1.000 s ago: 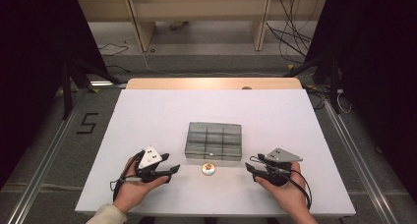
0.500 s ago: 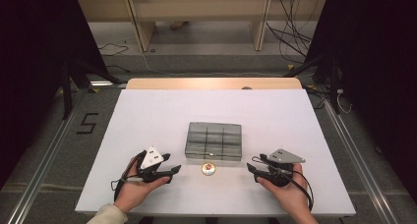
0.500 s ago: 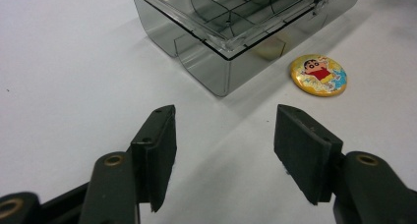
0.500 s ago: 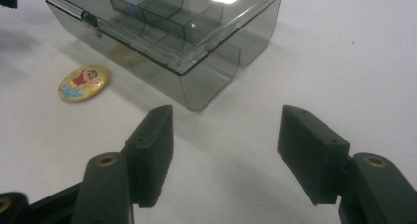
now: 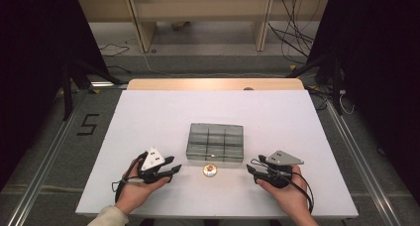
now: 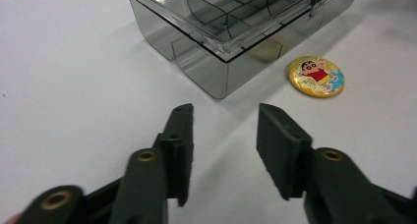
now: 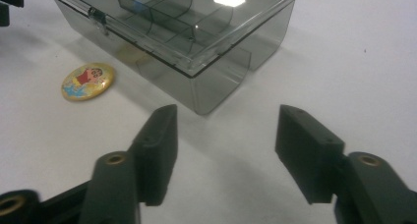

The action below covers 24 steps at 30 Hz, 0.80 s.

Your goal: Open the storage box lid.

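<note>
A smoky clear plastic box with inner dividers and a shut lid sits mid-table; its latch faces the person. A round yellow cartoon badge lies flat just in front of it, also seen as the badge and the badge. My left gripper rests on the table left of the badge, and its jaws have just been closing with nothing between them. My right gripper rests to the badge's right; its jaws have closed a little and are also empty.
The white table has a wooden strip along its far edge. Beyond it are wooden furniture legs and loose cables on the floor. A "5" is marked on the floor at left.
The left gripper's jaws stand narrower than before. Both hands stay where they were; box and badge have not moved.
</note>
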Motion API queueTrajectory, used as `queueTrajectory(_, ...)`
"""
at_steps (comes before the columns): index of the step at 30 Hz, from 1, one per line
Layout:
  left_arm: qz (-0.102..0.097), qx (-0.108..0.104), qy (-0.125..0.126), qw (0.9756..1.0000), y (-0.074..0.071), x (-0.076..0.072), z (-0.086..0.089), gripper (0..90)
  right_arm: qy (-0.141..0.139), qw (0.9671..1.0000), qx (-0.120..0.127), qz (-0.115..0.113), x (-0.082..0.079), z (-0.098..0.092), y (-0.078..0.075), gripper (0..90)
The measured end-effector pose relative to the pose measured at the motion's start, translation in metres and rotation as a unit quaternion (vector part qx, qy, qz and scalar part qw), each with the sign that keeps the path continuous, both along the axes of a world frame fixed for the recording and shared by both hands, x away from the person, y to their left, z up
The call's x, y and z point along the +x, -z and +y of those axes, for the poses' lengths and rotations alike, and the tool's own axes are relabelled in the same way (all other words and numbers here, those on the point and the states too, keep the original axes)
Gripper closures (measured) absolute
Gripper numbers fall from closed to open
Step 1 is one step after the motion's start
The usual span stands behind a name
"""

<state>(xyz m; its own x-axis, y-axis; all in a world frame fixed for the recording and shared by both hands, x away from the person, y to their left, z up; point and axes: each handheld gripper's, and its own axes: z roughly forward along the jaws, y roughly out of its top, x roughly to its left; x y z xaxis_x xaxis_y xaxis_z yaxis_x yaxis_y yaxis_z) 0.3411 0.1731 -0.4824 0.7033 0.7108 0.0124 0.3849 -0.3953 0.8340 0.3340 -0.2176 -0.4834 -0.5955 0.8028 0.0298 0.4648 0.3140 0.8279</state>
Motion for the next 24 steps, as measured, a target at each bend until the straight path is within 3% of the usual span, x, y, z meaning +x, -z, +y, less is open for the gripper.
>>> queueTrajectory(2, -0.001, 0.001, 0.005, 1.0, -0.002, 0.0, 0.0, 72.5, -0.006, 1.0, -0.003, -0.003, 0.0, 0.0, 0.0, 54.2)
queueTrajectory(3, 0.001, 0.004, 0.009, 1.0, -0.003, 0.001, -0.001, 81.5, -0.009, 0.9999, -0.005, -0.01, 0.0, -0.001, -0.002, 67.3)
queueTrajectory(4, 0.001, 0.004, 0.009, 1.0, -0.003, 0.001, -0.001, 84.9, -0.009, 0.9999, -0.005, -0.01, 0.0, -0.001, -0.002, 67.3)
queueTrajectory(9, 0.004, 0.007, 0.009, 0.9999, -0.004, 0.009, -0.007, 89.3, -0.01, 0.9994, -0.006, -0.032, 0.001, -0.006, -0.006, 89.4)
queueTrajectory(14, 0.004, 0.014, 0.009, 0.9999, -0.002, 0.017, -0.015, 89.4, -0.027, 0.9992, -0.012, -0.026, 0.005, -0.008, -0.003, 90.0)
queueTrajectory(19, 0.0, 0.025, 0.007, 0.9997, 0.002, 0.023, -0.019, 89.3, -0.047, 0.9986, -0.013, -0.02, 0.007, 0.001, -0.003, 90.0)
queueTrajectory(24, 0.007, 0.025, 0.005, 0.9996, 0.007, 0.028, -0.019, 89.3, -0.05, 0.9985, -0.011, -0.016, 0.011, 0.006, -0.002, 90.0)
